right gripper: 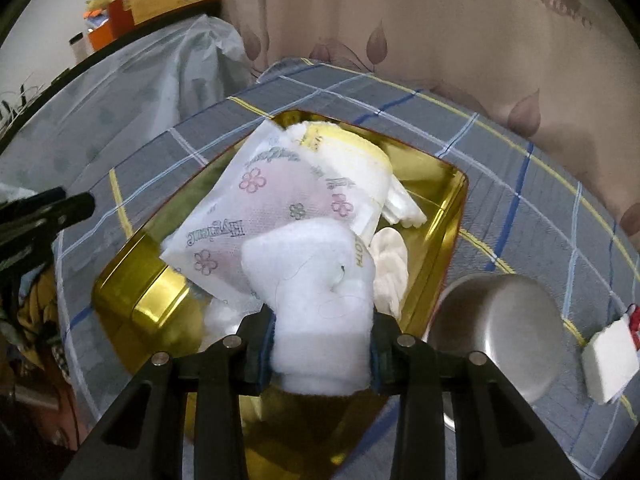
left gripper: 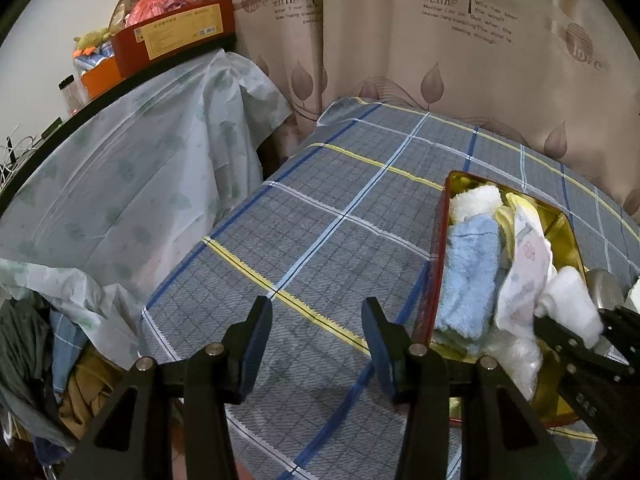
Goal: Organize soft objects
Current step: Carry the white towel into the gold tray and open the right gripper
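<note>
Clamping a white cotton wad (right gripper: 316, 280) between its pads, the right gripper (right gripper: 322, 356) holds it over the gold tin (right gripper: 140, 300) on the checked bedsheet (left gripper: 320, 216). Inside the tin lie a flowered pack (right gripper: 272, 204) printed "Hygienic", a yellow-trimmed cloth (right gripper: 352, 152), a blue towel (left gripper: 468, 276) and a white towel (left gripper: 476, 200). Beside the tin's right edge sits a steel bowl (right gripper: 496, 320). The left gripper (left gripper: 316, 344) hovers parted and empty. The curtain (left gripper: 440, 40) reads "Romaic feelings".

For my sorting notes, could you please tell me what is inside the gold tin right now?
The gold tin holds a flower-printed tissue pack, a blue towel, and white and yellow cloths. The right claw grips a white pad above them. Whatever lies underneath is covered.
</note>
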Tool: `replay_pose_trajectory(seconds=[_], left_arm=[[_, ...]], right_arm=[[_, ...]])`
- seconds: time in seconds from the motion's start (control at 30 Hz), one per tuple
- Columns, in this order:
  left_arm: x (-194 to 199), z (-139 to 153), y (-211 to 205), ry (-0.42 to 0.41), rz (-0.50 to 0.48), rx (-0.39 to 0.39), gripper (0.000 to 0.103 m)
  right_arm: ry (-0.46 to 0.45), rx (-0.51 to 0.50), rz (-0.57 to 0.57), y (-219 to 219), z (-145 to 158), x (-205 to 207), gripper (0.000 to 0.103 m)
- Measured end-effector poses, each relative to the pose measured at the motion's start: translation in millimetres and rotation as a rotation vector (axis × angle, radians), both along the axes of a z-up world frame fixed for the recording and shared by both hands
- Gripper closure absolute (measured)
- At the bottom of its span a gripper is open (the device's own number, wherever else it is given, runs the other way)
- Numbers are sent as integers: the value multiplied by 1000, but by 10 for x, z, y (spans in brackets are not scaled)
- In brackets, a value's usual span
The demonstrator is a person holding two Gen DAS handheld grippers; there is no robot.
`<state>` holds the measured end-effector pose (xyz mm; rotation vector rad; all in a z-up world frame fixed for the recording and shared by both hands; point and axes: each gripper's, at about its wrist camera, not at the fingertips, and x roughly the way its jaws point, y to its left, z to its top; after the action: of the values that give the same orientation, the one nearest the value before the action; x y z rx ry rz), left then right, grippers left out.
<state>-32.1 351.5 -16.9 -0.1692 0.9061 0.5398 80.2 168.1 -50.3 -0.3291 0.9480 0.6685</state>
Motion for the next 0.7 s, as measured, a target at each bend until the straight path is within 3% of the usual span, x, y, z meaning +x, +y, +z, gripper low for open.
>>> replay_pose_trajectory(seconds=[0.17, 0.27, 0.33, 0.7], left_arm=[[-3, -5, -15, 4, -7, -3, 56], [-4, -2, -21, -1, -10, -6, 56], [-8, -7, -11, -6, -10, -22, 56], [-3, 0, -22, -15, -8, -28, 56]], right_arm=[[-1, -14, 10, 103, -75, 47, 64], [-27, -16, 12, 114, -59, 4, 50], [-39, -3, 9, 89, -24, -20, 33], [-68, 112, -10, -153, 339, -168, 19]])
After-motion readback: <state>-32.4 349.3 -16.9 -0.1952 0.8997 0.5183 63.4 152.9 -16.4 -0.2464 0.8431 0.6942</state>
